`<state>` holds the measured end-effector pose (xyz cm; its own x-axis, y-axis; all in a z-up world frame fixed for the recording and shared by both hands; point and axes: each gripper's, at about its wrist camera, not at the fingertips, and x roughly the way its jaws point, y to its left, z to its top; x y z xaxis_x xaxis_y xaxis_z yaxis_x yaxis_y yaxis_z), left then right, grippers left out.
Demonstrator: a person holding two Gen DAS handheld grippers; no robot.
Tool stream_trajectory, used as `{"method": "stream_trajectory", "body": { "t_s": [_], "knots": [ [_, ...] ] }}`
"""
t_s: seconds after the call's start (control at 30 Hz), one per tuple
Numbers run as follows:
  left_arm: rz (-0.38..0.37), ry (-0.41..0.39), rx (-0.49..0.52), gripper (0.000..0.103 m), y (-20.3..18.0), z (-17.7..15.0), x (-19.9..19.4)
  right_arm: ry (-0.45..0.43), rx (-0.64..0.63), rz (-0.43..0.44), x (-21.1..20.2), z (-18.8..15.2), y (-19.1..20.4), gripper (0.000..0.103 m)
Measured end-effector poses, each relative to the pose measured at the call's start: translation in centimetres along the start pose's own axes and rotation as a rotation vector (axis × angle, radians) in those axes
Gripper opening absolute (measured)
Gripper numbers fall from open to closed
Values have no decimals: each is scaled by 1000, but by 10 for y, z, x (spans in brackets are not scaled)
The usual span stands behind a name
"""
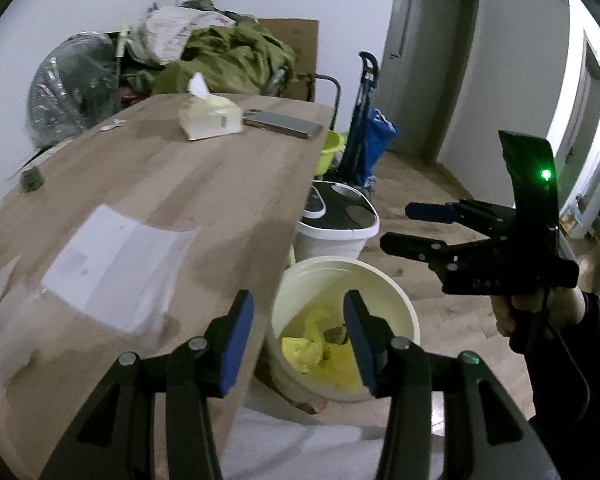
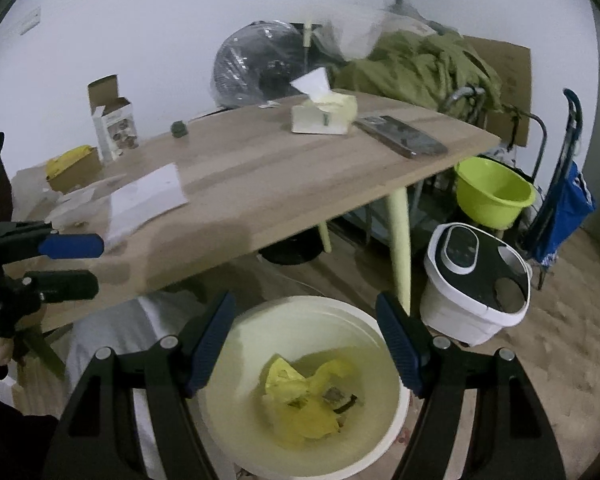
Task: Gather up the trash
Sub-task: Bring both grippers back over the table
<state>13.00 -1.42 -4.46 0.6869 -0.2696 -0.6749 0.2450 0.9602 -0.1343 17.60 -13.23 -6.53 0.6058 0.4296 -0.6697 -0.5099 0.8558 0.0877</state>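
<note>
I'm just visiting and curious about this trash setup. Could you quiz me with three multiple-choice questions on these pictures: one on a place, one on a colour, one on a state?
1. Where is the white trash bucket?
A on the table
B on the floor beside the table
C on a chair

2. What colour is the crumpled bag inside the bucket?
A red
B black
C yellow

3. How is the right gripper?
A open, empty
B shut on paper
C holding the tissue box

Answers: B, it stands below the table edge; C, yellow shows in both views; A, its fingers are spread with nothing between.
</note>
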Motion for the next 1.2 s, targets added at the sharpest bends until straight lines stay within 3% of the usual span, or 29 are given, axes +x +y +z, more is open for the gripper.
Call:
{"method": "stream_trajectory", "body": {
  "t_s": [0.7,1.2],
  "knots": [
    [175,-78,-182,47,87,-43,-75,1,-176,139,29,38,100,71],
    [290,-88,-273,47,139,-55,-105,33,-223,223,69,61,141,71]
  ]
}}
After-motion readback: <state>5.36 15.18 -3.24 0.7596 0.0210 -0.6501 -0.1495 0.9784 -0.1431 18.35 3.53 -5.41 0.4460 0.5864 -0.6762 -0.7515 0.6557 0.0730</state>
